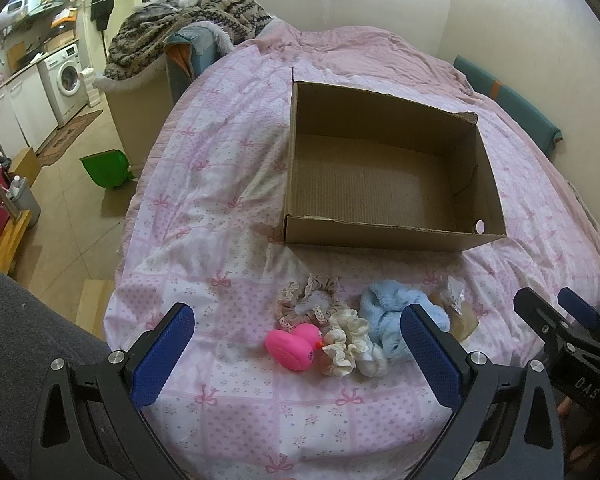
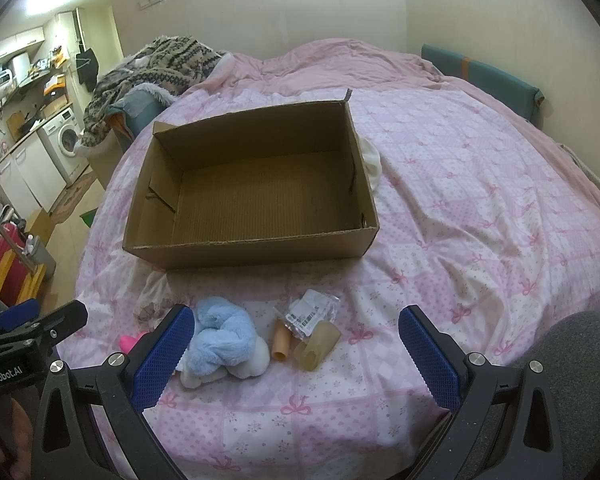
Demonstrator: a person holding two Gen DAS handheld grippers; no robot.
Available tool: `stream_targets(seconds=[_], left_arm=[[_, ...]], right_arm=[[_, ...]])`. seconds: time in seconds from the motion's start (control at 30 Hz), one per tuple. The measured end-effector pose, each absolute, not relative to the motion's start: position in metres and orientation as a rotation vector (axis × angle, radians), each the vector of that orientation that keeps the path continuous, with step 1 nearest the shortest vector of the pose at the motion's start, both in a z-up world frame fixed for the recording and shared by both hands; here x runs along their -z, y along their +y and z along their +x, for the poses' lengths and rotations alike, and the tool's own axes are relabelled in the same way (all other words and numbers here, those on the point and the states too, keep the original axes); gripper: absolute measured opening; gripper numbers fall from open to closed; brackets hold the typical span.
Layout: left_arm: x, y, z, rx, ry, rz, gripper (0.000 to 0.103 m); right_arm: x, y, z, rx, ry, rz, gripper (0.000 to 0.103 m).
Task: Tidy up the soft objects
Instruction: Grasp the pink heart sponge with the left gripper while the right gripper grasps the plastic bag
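An empty cardboard box lies open on the pink bed. In front of it sits a small heap: a pink rubber duck, a beige lace scrunchie, a cream scrunchie, a fluffy light-blue scrunchie and a white one. To their right lie a clear plastic packet and tan tube-like pieces. My left gripper hangs open just short of the duck. My right gripper is open too, its left finger beside the blue scrunchie.
The bed's pink quilt stretches free to the right of the box. A patterned blanket is heaped on a chair at the far left. Off the bed's left edge is floor with a green dustpan and a washing machine.
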State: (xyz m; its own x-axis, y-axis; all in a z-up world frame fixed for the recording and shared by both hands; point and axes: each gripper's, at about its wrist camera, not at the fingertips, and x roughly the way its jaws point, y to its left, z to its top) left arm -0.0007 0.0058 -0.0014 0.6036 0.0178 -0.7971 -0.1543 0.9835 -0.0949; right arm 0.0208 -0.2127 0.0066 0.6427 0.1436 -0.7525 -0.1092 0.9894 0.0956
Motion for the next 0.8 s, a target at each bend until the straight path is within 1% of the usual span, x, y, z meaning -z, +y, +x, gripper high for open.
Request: stream_targets(seconds=[0.17,0.33,0.47,0.6,0.73,0.77,0.8], left_arm=[[-0.001,0.009,0.002,-0.135,0.952,-0.138,0.103],[-0.017,0.014,0.014,-0.131,0.97,-0.127,0.103],[-0.026,0.019,0.027,-0.138,0.986,-0.118,0.103],[-0.019,0.028,0.042,-0.15,1.027,-0.109,0.103],[0.001,0.033,0.051,-0.178,1.083,-0.098,0.103],[0.006,0.034,0.051,-0.185,1.093,-0.097,0.103],[0.012,0.035,0.05,-0.192,1.104,-0.102,0.103]], right_arm=[[-0.013,-0.221,0.026,-0.154,0.875,0.068,0.103],[-0.028,-0.235,0.044,-0.208,0.928,0.136,0.103],[-0.032,-0.256,0.069,-0.227,0.994,0.266,0.103],[-0.008,-0.268,0.095,-0.243,1.147,0.389,0.103],[0.028,-0.264,0.109,-0.24,1.28,0.419,0.102],[0.039,-0.263,0.111,-0.238,1.313,0.428,0.1],[0.05,-0.262,0.114,-0.232,1.347,0.443,0.094]])
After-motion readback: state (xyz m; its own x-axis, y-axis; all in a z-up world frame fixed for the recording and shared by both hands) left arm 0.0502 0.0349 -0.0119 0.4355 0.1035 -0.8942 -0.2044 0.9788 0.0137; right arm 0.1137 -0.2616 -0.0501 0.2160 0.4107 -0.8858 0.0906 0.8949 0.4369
